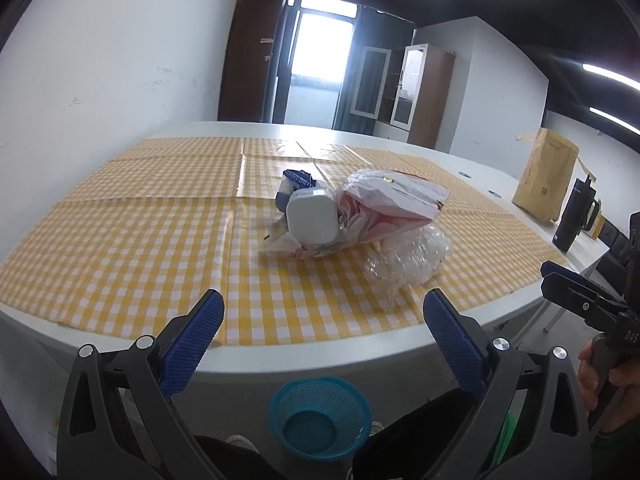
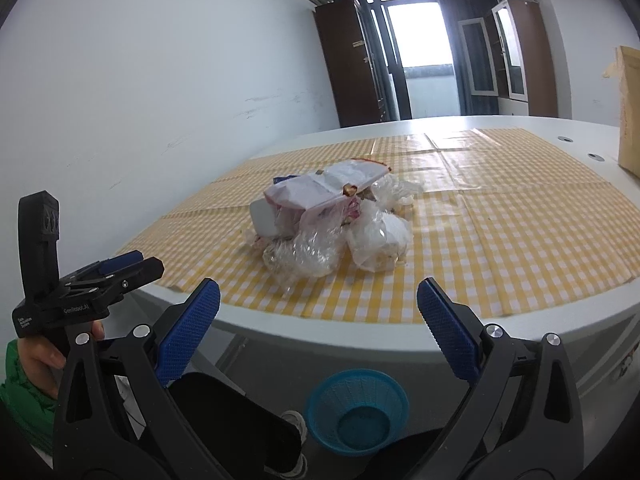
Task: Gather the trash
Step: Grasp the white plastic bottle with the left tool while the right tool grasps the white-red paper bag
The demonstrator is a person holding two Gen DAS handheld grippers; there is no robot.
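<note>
A pile of trash [image 1: 352,220] lies mid-table on the yellow checked cloth [image 1: 140,240]: a white plastic box [image 1: 312,218], a red-and-white wrapper [image 1: 396,196], a blue packet [image 1: 296,182] and crumpled clear plastic [image 1: 404,260]. The pile also shows in the right wrist view [image 2: 332,220]. A blue mesh basket [image 1: 320,416] stands on the floor below the table's near edge, also in the right wrist view [image 2: 358,412]. My left gripper [image 1: 324,316] is open and empty, short of the table edge. My right gripper [image 2: 318,308] is open and empty too, held likewise before the edge.
A brown paper bag [image 1: 548,176] and a dark mug [image 1: 576,220] stand at the table's far right. The white table rim [image 2: 360,340] curves in front of both grippers. A black chair [image 2: 236,420] sits below left. Cabinets line the far wall.
</note>
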